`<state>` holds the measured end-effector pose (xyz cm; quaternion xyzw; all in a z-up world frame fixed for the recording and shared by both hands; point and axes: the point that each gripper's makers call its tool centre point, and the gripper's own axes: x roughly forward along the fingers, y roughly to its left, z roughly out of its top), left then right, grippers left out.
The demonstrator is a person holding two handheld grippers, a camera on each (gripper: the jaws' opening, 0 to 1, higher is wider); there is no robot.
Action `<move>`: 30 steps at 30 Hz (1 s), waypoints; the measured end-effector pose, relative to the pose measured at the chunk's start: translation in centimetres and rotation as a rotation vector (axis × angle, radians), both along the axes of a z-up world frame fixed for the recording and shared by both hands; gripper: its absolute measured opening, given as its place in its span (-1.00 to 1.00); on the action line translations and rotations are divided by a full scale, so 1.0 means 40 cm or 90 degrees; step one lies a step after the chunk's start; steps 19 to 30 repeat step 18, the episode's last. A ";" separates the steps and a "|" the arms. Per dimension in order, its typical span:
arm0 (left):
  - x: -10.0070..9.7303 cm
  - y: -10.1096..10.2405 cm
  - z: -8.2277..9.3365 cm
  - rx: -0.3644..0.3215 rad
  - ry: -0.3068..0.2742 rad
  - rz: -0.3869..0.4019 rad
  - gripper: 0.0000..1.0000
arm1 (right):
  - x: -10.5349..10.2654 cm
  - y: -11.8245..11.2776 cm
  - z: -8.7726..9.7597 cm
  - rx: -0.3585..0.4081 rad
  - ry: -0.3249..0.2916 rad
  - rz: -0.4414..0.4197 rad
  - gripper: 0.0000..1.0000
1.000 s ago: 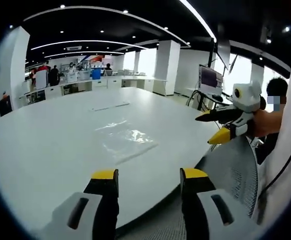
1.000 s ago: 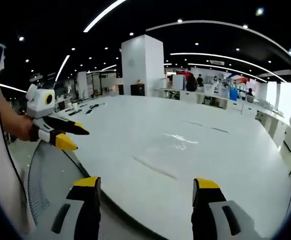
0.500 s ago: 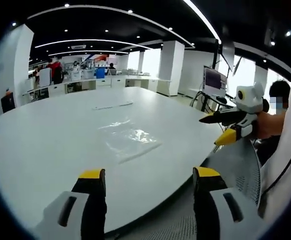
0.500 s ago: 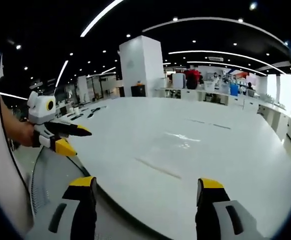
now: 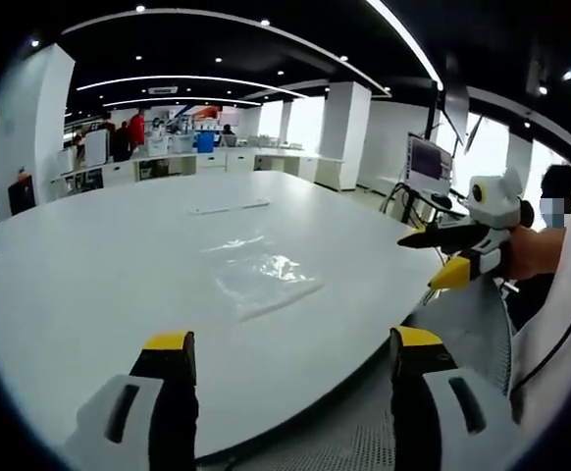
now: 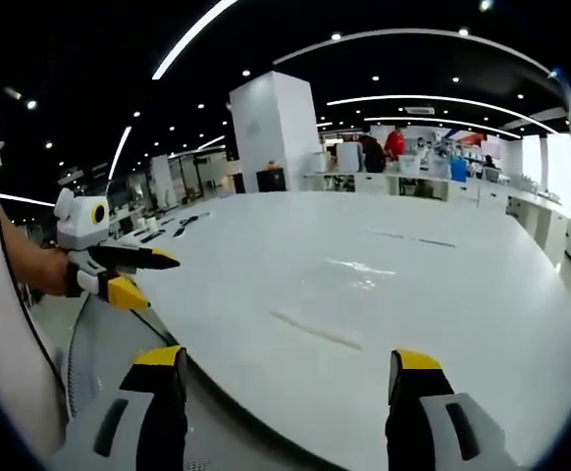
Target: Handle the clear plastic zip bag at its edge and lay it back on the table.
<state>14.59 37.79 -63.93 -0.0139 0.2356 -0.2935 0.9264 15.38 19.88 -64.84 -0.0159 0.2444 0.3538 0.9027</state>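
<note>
Both sets of tongs hang off the near edge of the white worktop [image 5: 89, 294], above a grey mesh chair seat [image 5: 462, 324], with nothing held. The left tongs [image 5: 290, 343] stand with jaws wide apart in the left gripper view; in the right gripper view they appear at the left [image 6: 143, 275], yellow-tipped, a small gap between the points. The clear plastic zip bag [image 5: 261, 275] lies flat on the worktop, well in from the near edge and well apart from either tool; from the right gripper view it reads only as faint glints and a pale strip [image 6: 349, 294]. The right tongs [image 6: 285, 365] are likewise spread wide, and show at the right of the left gripper view [image 5: 447, 260], held in a hand [image 5: 536, 253].

The risk lies in the bag itself: thin, limp and nearly invisible against the white surface, its edge is hard to locate, so jaws could close on the worktop or skid the film away rather than pinch it. A grip on one layer only might let it slip or fold on being set down.

Against the pictures of a second ago, each view's own jaws stand wider apart, and the bag lies in the same place
</note>
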 end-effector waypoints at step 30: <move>0.001 0.017 -0.001 0.008 0.014 0.021 0.74 | 0.003 -0.001 0.004 0.014 0.006 -0.004 0.71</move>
